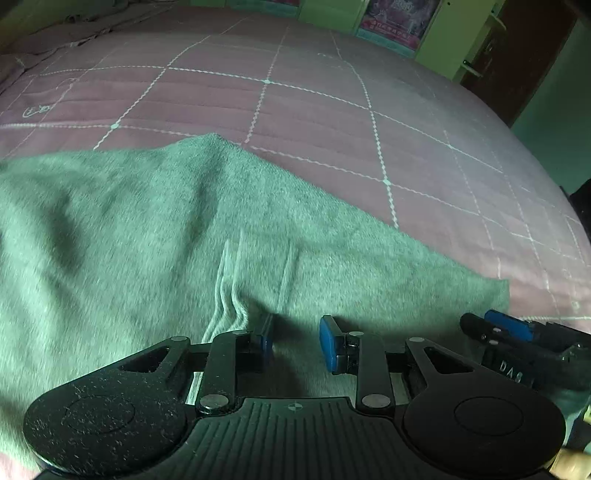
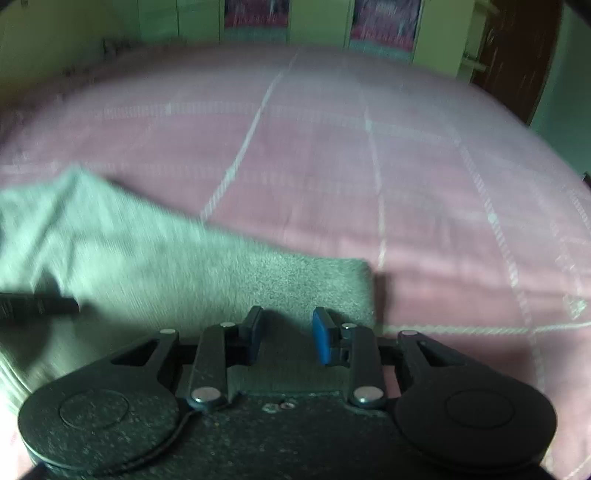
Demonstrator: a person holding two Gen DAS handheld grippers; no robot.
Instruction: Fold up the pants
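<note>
Grey-green fleece pants [image 1: 129, 229] lie spread on a pink quilted bed [image 1: 314, 110]. White drawstrings [image 1: 227, 295] run across the cloth just ahead of my left gripper's left finger. My left gripper [image 1: 297, 341] hovers low over the pants, blue pads apart, with only flat cloth showing between them. The right gripper [image 1: 509, 328] shows at the right edge of the left wrist view, by the pants' corner. In the right wrist view my right gripper [image 2: 286, 338] stands open over the pants [image 2: 166, 266] near their right corner [image 2: 360, 284]. The left gripper [image 2: 37, 304] appears as a dark blurred bar at the left.
The bed cover [image 2: 332, 166] has a white grid pattern and stretches far and right of the pants. Green cupboard doors with posters [image 1: 399, 18] stand behind the bed, next to a brown door [image 1: 517, 55]. Crumpled bedding [image 1: 55, 33] lies at the far left.
</note>
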